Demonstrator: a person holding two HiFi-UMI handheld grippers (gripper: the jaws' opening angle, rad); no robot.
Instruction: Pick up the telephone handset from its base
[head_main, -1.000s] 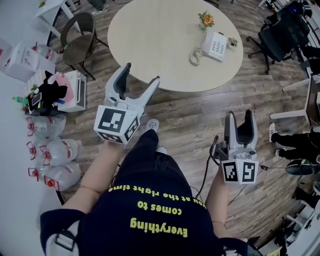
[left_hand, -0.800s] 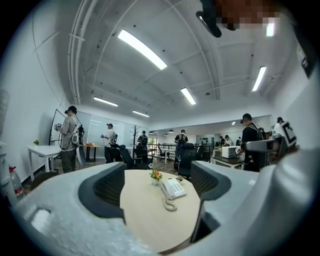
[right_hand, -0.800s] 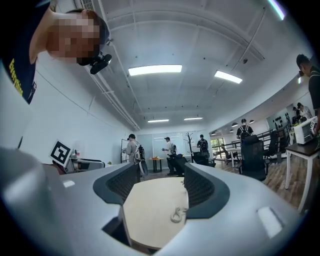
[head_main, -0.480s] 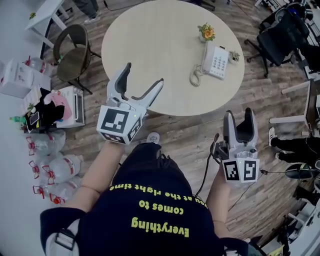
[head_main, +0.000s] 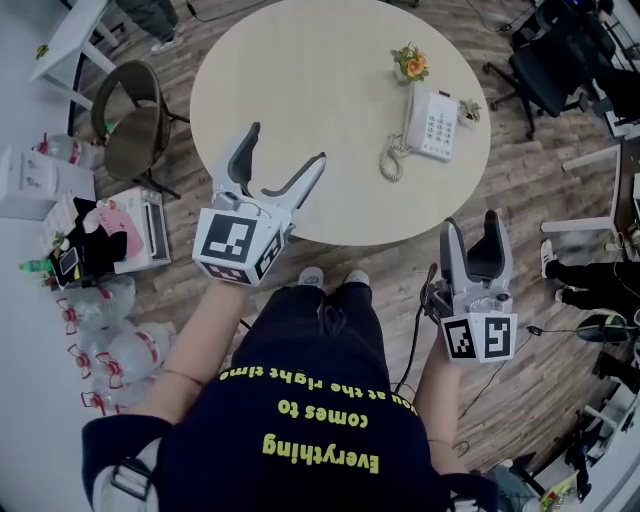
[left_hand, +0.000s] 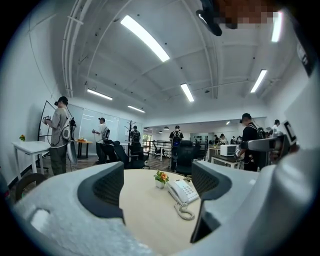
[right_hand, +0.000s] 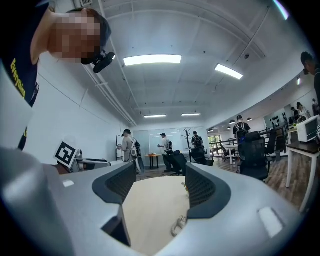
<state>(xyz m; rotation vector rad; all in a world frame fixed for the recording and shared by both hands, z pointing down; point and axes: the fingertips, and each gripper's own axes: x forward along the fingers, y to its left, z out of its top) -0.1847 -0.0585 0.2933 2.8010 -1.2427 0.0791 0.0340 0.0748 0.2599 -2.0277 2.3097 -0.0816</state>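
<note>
**Head view, clock directions read on that frame.** The handset (head_main: 411, 97) rests in its cradle along the 9 o'clock side of the base (head_main: 438, 96). The telephone sits on the round table (head_main: 300, 80), toward its 3 o'clock rim. The handset's long axis runs close to 12–6, and the coiled cord (head_main: 390, 160) hangs in a loop off its 6 o'clock end.

Your left gripper (head_main: 284, 150) has its jaws spread wide with nothing between them. Its tips reach just over the table's near edge, and from there the handset lies at about 2 o'clock. Your right gripper (head_main: 471, 232) also stands apart and empty, short of the table rim. From it the handset lies at about 11 o'clock.

Neither gripper is clearly the nearer; both are well apart from the telephone.

The deciding relation is alignment. The right gripper points toward 12, nearly along the handset's length, so its jaws would likely close across the narrow width. The left gripper would arrive more crosswise.

In the left gripper view the telephone (left_hand: 183, 191) appears between the jaws, far ahead.
</note>
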